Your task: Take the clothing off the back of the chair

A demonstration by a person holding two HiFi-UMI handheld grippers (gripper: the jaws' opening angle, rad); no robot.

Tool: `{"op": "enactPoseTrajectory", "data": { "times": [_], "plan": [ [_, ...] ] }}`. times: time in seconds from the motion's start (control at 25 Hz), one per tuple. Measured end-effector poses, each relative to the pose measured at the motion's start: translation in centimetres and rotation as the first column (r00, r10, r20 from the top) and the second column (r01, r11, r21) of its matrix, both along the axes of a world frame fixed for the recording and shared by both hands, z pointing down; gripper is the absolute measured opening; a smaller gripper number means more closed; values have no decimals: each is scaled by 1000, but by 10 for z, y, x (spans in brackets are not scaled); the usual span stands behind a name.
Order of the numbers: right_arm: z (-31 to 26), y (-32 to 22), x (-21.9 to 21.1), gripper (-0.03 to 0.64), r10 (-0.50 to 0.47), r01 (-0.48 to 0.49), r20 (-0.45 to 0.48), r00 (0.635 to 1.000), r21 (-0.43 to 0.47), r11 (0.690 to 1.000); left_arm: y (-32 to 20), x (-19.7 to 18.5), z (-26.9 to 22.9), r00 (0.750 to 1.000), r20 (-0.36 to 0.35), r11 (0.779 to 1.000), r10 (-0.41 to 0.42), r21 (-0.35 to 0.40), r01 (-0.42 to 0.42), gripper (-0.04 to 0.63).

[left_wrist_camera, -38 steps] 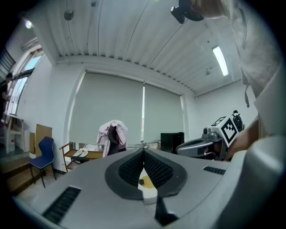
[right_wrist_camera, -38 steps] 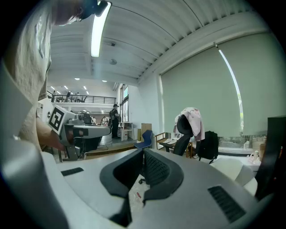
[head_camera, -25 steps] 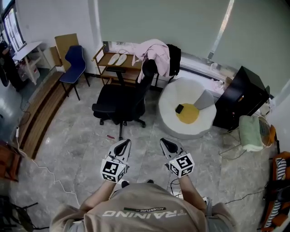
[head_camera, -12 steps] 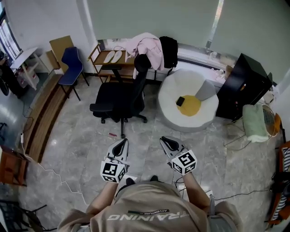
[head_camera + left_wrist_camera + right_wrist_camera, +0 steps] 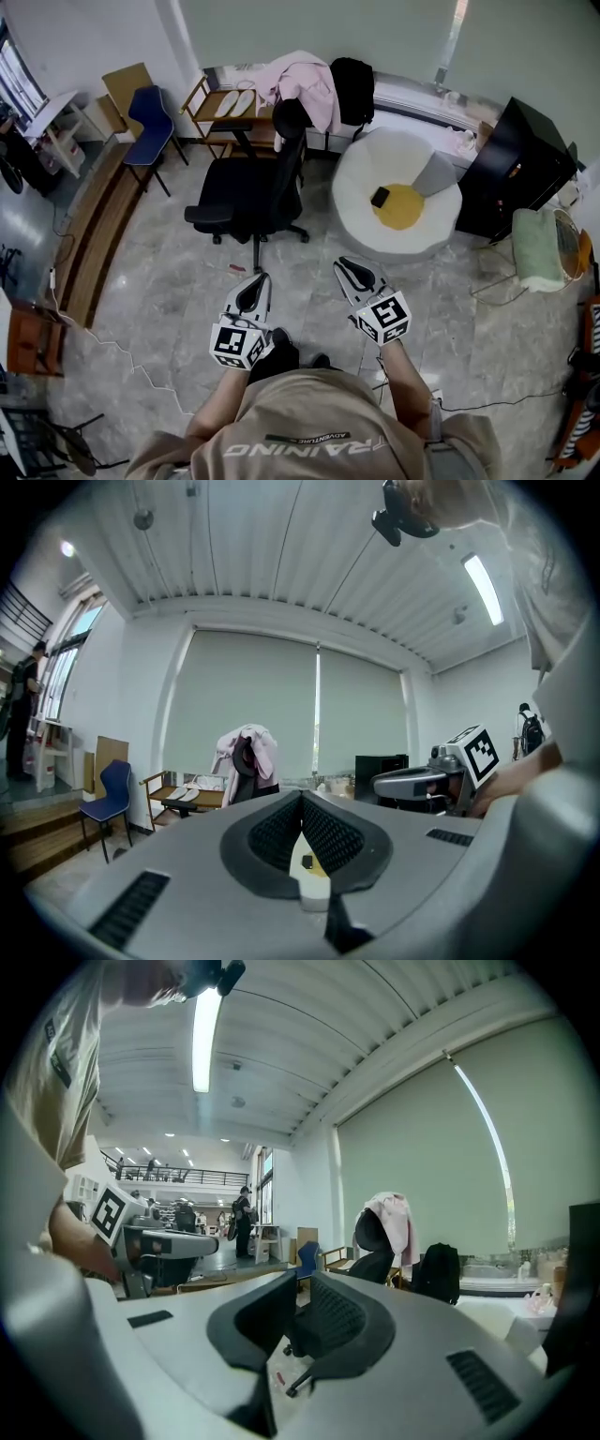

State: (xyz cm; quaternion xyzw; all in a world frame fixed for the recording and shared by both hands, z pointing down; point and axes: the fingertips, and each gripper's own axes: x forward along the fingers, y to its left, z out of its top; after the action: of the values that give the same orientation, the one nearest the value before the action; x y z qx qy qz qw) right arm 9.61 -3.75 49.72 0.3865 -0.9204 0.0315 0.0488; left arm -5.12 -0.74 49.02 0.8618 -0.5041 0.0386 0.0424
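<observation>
A pink garment (image 5: 302, 82) hangs over the headrest and back of a black office chair (image 5: 246, 202) across the room; it also shows in the left gripper view as the garment (image 5: 247, 746) and in the right gripper view as the garment (image 5: 395, 1217). My left gripper (image 5: 255, 286) and right gripper (image 5: 351, 272) are held side by side over the marble floor, well short of the chair, pointing roughly level towards it. Both are shut with nothing between the jaws: left gripper (image 5: 302, 797), right gripper (image 5: 300, 1284).
A blue chair (image 5: 150, 117) and a wooden table (image 5: 225, 114) with pale insoles stand behind the office chair. A black backpack (image 5: 352, 86) leans by the window ledge. A white round cushion seat (image 5: 398, 202), a black cabinet (image 5: 520, 169) and floor cables (image 5: 112, 345) lie around.
Both grippers have moved forward toward the chair together with the person; the chair and garment now sit a little nearer in view. Jaws have stayed shut.
</observation>
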Motion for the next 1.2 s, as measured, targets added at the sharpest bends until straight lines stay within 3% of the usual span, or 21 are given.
{"op": "enactPoseTrajectory", "data": {
  "times": [0.04,0.12,0.28,0.76,0.8,0.88,1.2],
  "plan": [
    [-1,-8,1,53,9,-9,3,1000,-2,1000,-5,0,-1,1000,2,1000,6,1,-6,11],
    [-2,-23,-1,178,22,-22,8,1000,-11,1000,-17,-3,-1,1000,4,1000,13,4,-13,12],
    [-7,-57,-11,240,36,-36,-5,999,5,999,-53,-11,1,999,-9,999,38,14,-38,12],
    [-27,-176,-50,252,147,-146,-39,988,32,989,-191,-56,-14,988,-19,987,152,57,-151,12],
    [-28,-182,-52,248,167,-164,-57,984,50,985,-200,-61,-14,987,-20,985,160,62,-158,12],
    [-27,-193,-58,35,200,-193,-83,976,87,977,-217,-72,-9,986,-19,985,165,61,-164,12],
    [-23,-222,-63,31,249,-243,-134,959,55,968,-259,-100,15,986,-53,988,157,7,-157,12]
  ]
}}
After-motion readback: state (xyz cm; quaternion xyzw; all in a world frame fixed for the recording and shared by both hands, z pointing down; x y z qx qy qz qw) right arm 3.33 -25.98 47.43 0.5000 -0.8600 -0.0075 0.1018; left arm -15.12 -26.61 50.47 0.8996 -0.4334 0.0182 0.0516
